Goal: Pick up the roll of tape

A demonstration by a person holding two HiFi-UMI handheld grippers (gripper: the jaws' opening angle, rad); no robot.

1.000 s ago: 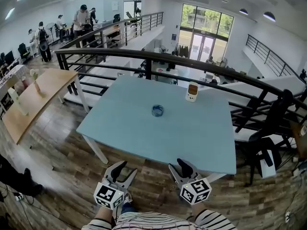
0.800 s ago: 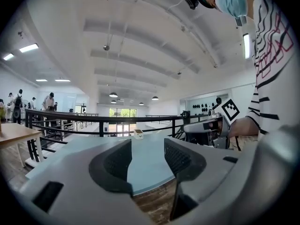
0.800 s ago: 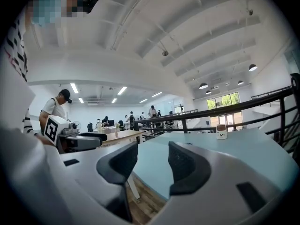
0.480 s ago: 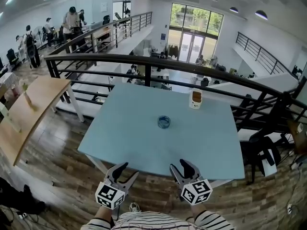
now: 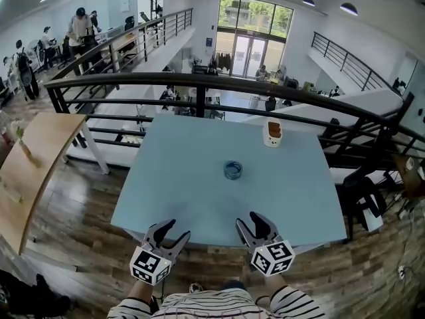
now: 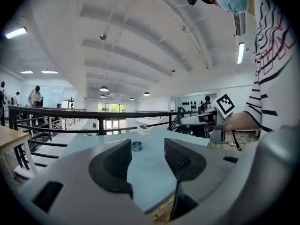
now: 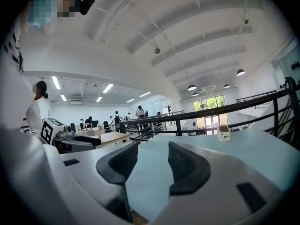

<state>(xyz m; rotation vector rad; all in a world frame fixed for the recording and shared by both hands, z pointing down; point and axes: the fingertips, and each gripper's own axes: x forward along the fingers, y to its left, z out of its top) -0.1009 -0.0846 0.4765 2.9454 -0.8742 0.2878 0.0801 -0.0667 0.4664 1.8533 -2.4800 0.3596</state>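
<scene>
Both grippers sat at the bottom of the head view, just short of the near edge of the pale blue surface (image 5: 192, 185). The left gripper (image 5: 174, 232) had its jaws spread wide with nothing between them, and the right gripper (image 5: 249, 221) was the same, wide and empty. I judged they were held that way, low and roughly level, so either one could slide forward over the edge without re-setting.

The roll of tape (image 5: 233, 170) lay flat near the middle of the surface, a little right of centre in the head view and well apart from both grippers. In the left gripper view it showed small and far off, in the gap just beside the left-hand jaw (image 6: 137, 146), so that gripper seemed roughly lined up on it. In the right gripper view I could not find it.

A small white container (image 5: 272, 133) with a brown top stood farther back, towards the upper right of the surface, apart from the tape and not in any straight path to it. Bare surface lay between the grippers and the roll, so I saw nothing in the way. Behind the surface ran a dark railing (image 5: 199, 82); a wooden table (image 5: 30, 158) stood at the left edge of the frame, and people (image 5: 80, 28) in the upper left were far off.
</scene>
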